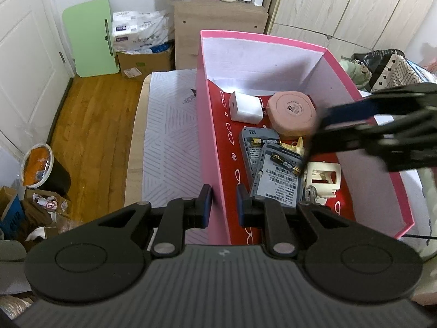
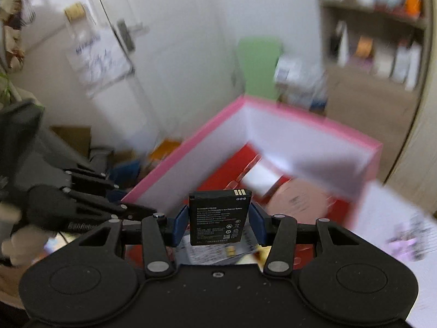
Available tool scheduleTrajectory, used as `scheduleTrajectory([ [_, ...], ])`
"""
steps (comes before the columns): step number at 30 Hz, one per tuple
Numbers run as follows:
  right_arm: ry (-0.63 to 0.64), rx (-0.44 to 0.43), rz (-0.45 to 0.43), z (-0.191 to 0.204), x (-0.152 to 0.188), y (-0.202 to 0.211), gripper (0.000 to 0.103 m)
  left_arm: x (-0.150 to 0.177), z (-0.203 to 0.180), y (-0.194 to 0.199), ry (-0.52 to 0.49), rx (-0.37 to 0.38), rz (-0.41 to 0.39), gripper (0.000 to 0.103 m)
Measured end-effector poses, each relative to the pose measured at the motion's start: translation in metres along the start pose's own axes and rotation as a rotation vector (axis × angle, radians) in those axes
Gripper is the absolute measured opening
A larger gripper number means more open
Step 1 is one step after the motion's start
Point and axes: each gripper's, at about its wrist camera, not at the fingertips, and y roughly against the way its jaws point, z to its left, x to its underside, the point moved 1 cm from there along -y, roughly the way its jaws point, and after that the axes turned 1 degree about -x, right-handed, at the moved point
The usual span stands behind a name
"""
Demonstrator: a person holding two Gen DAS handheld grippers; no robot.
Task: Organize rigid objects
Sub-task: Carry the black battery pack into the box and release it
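A pink box point(image 1: 210, 114) with a red floor stands on the bed. Inside lie a white charger point(image 1: 245, 107), a round pink case point(image 1: 291, 114), two grey phone batteries point(image 1: 275, 175) with small AA cells on them, and a cream plastic part point(image 1: 323, 177). My left gripper point(image 1: 223, 206) is shut on the box's near left wall. My right gripper point(image 2: 220, 220) is shut on a black phone battery point(image 2: 220, 216), held upright over the box point(image 2: 180, 153). In the left wrist view the right gripper point(image 1: 314, 142) reaches in from the right, blurred.
A wooden shelf unit point(image 1: 218, 24) and wardrobe doors point(image 1: 355, 8) stand behind the box. A green folding board point(image 1: 90, 38), cardboard boxes point(image 1: 144, 60) and a bin point(image 1: 41, 166) sit on the wooden floor to the left. The bed sheet point(image 1: 169, 136) lies left of the box.
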Motion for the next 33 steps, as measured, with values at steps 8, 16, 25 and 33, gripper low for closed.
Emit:
scheduleTrajectory([
  [8,-0.183,-0.097,0.103,-0.011,-0.016,-0.048,0.013,-0.001,0.008,0.001,0.033,0.034,0.002,0.016],
  [16,-0.232,-0.129,0.025,-0.029,-0.007,-0.014,0.016,-0.002,0.011,-0.001,0.042,0.048,0.005,0.016],
  [25,-0.205,0.089,-0.153,-0.059,0.021,0.086,0.032,-0.003,0.008,-0.001,0.032,0.037,0.012,0.016],
  [33,-0.215,0.271,-0.21,-0.098,0.067,0.101,0.047,-0.003,0.003,0.0,0.02,0.023,0.013,0.021],
])
